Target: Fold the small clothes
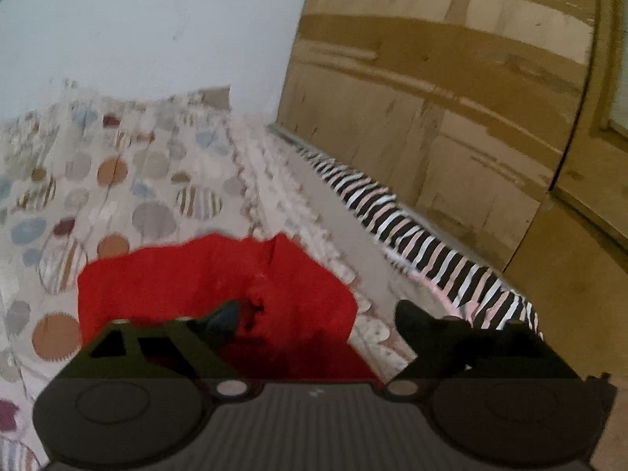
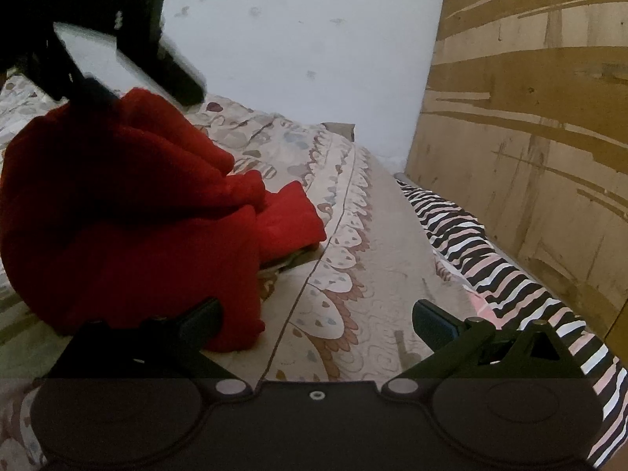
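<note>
Red garment [image 2: 129,216]: lying crumpled on the patterned bedsheet [image 2: 373,274], away from its striped edge.
Left gripper [image 1: 318,320]: hovering over it, jaws apart.
Right gripper [image 2: 316,320]: jaws spread, sitting just beside the garment.

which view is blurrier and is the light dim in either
Left wrist view: motion-smeared all over, the patterned bedsheet and striped cloth streaked, fisheye bending the wooden board. Right wrist view: sharper but dim, the red garment dark in its folds, the other hand-held gripper a blurred silhouette at top left.
</note>
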Motion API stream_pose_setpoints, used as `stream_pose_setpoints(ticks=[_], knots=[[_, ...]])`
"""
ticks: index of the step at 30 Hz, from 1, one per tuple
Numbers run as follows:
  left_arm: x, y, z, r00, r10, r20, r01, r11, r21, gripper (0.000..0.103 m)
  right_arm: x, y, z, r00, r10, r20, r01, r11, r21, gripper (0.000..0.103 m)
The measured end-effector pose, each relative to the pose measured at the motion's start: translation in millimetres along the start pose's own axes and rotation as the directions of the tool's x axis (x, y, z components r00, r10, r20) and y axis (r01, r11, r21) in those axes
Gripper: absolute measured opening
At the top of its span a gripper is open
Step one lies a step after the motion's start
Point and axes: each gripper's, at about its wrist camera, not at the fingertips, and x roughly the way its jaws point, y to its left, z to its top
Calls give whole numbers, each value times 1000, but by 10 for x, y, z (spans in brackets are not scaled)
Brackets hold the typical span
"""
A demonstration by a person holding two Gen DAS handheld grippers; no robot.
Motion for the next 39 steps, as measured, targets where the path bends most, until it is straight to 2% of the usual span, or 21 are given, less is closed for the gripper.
stream_pose_setpoints(ticks=[3, 6, 9, 15, 18, 21, 24, 26, 28, 30, 32, 34, 39], knots=[[-173, -61, 10, 999, 5, 54, -7, 1000, 25, 102, 0, -10, -3, 1000, 5, -7, -5, 1000, 9, 103], [-400, -27, -35, 994, 11, 112, -12, 1000, 12, 102, -4, -29, 12, 1000, 10, -13, -10, 1000, 16, 103], [-596, 93, -136, 990, 49, 134, -47, 999, -20, 102, -40, -49, 42, 1000, 15, 2, -15, 999, 30, 103], [-738, 425, -424, 982, 163, 94, -162, 987, -16, 102, -101, -207, 210, 994, 81, 71, -88, 992, 96, 103], [-664, 547, -500, 978, 203, 47, -203, 979, -5, 102, -40, -338, 366, 982, 173, 77, -184, 966, 183, 103], [-568, 634, -549, 977, 212, 8, -212, 977, 9, 102, 137, -499, 584, 946, 318, 66, -322, 889, 327, 103], [-480, 700, -556, 982, 187, 3, -187, 982, 4, 102, 387, -542, 792, 881, 472, 9, -427, 789, 442, 103], [-427, 740, -555, 988, 157, 7, -157, 988, 1, 102, 568, -526, 890, 820, 572, -10, -477, 693, 541, 103], [-375, 762, -537, 990, 139, 13, -139, 990, 4, 102, 770, -491, 943, 742, 670, -18, -495, 566, 659, 103], [-327, 767, -525, 994, 111, 21, -111, 994, 15, 102, 980, -455, 947, 673, 740, -17, -456, 433, 778, 103], [-283, 760, -511, 997, 75, 12, -76, 997, 25, 102, 1143, -424, 939, 627, 779, -14, -400, 337, 853, 103], [-246, 749, -505, 999, 51, 5, -51, 998, 40, 102, 1253, -400, 946, 619, 785, -12, -361, 298, 883, 103], [-235, 690, -498, 1000, 7, 0, -7, 996, 89, 102, 1519, -395, 887, 622, 781, -54, -245, 259, 934, 103]])
